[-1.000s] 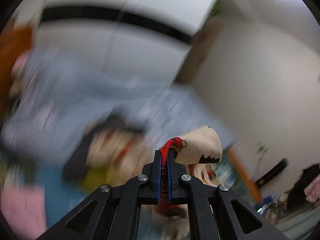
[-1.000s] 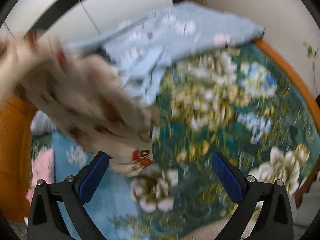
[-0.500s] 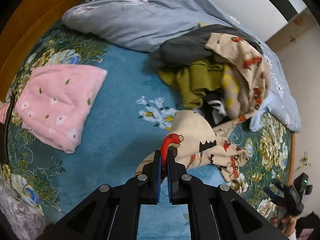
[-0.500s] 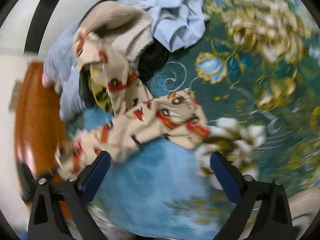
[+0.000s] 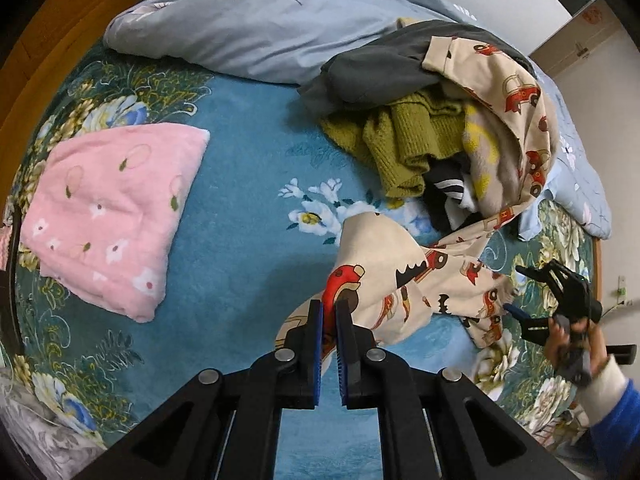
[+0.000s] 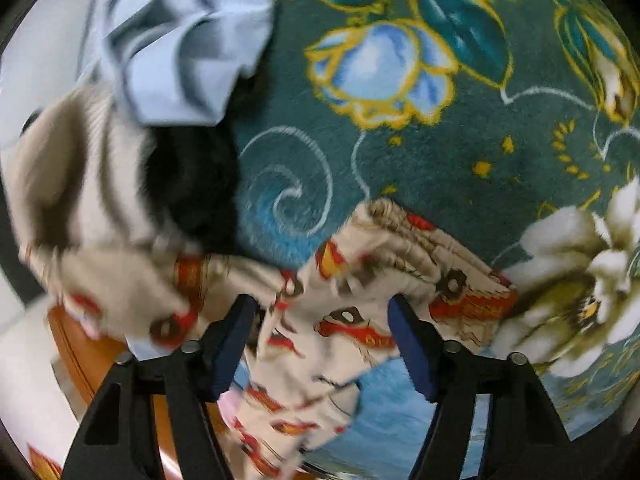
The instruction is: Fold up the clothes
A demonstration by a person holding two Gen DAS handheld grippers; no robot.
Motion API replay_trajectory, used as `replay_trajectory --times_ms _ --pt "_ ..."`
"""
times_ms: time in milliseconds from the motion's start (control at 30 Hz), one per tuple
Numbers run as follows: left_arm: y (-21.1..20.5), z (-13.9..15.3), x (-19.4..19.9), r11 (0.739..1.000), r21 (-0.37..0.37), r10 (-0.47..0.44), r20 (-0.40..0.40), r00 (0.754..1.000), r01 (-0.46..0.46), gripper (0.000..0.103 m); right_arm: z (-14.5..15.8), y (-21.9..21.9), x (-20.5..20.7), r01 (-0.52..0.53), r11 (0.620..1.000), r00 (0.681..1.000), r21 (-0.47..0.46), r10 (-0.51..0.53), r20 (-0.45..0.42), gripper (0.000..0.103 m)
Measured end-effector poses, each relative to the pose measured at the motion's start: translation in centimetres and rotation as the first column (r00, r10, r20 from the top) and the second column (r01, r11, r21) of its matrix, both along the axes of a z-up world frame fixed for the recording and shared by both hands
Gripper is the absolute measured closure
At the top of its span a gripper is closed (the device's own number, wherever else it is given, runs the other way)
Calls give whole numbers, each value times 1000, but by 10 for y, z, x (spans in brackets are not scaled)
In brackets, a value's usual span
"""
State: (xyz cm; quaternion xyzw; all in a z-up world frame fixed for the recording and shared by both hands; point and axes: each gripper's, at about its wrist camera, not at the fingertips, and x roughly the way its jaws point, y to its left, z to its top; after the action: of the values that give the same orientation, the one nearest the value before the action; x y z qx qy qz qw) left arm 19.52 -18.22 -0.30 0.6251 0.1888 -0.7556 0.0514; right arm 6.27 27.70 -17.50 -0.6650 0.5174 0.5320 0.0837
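While one folded pink blanket (image 5: pixel 108 216) lies at the left of the bed (image 5: pixel 248 280), one cream car-print garment (image 5: pixel 404 280) stretches from the mixed clothes pile (image 5: pixel 432 120) across the teal floral cover. One left gripper (image 5: pixel 328 312) pinches its edge between narrow fingers; one right gripper (image 6: pixel 322 320) spreads wide over its waistband. Grey duvet (image 5: pixel 256 24), wooden headboard and white wall lie behind.

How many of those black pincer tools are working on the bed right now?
2. The left gripper is clamped on the car-print garment over the blue blanket. The right gripper, held in a hand, is open over the same garment's far end.
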Motion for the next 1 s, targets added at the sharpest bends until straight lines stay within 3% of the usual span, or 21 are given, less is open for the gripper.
replay_trajectory --times_ms 100,167,267,433,533,567,600,633,667,867,933,1000 --pt "-7 -8 -2 1000 10 10 18 1000 -10 95 -7 -1 3 -18 999 998 34 16 58 88" --pt "-10 -14 -4 1000 18 13 30 999 -14 95 -6 1 6 -40 998 997 53 37 65 99" --pt "-13 -18 -11 1000 18 7 34 999 -8 95 10 16 10 -57 995 998 87 57 2 102" --pt "-11 -22 -21 1000 22 -10 24 1000 10 95 25 29 11 -82 994 996 77 85 -39 102" --pt "-10 -25 -24 1000 25 -14 30 999 14 95 14 16 11 -35 999 999 -32 36 3 98" --pt "-9 -26 -23 1000 28 -13 35 999 12 95 11 12 8 4 998 1000 -67 -2 23 82" --pt "-9 -27 -23 999 31 -12 40 999 11 95 9 9 7 31 997 999 -72 -28 37 51" --pt "-8 -27 -22 999 33 -14 41 999 13 95 7 6 6 55 996 997 -72 -52 49 39" --pt "-8 -26 -21 999 32 -18 41 999 17 95 12 8 3 74 995 996 -65 -70 56 34" --pt "-10 -24 -14 999 29 -32 40 999 31 95 1 -7 -18 88 995 984 52 -95 148 34" --pt "-12 -25 -10 999 29 -35 43 998 34 95 -3 -10 -17 66 995 980 71 -78 182 42" --pt "-15 -27 -6 999 33 -30 50 998 29 95 -6 -13 -15 43 995 975 88 -61 215 66"
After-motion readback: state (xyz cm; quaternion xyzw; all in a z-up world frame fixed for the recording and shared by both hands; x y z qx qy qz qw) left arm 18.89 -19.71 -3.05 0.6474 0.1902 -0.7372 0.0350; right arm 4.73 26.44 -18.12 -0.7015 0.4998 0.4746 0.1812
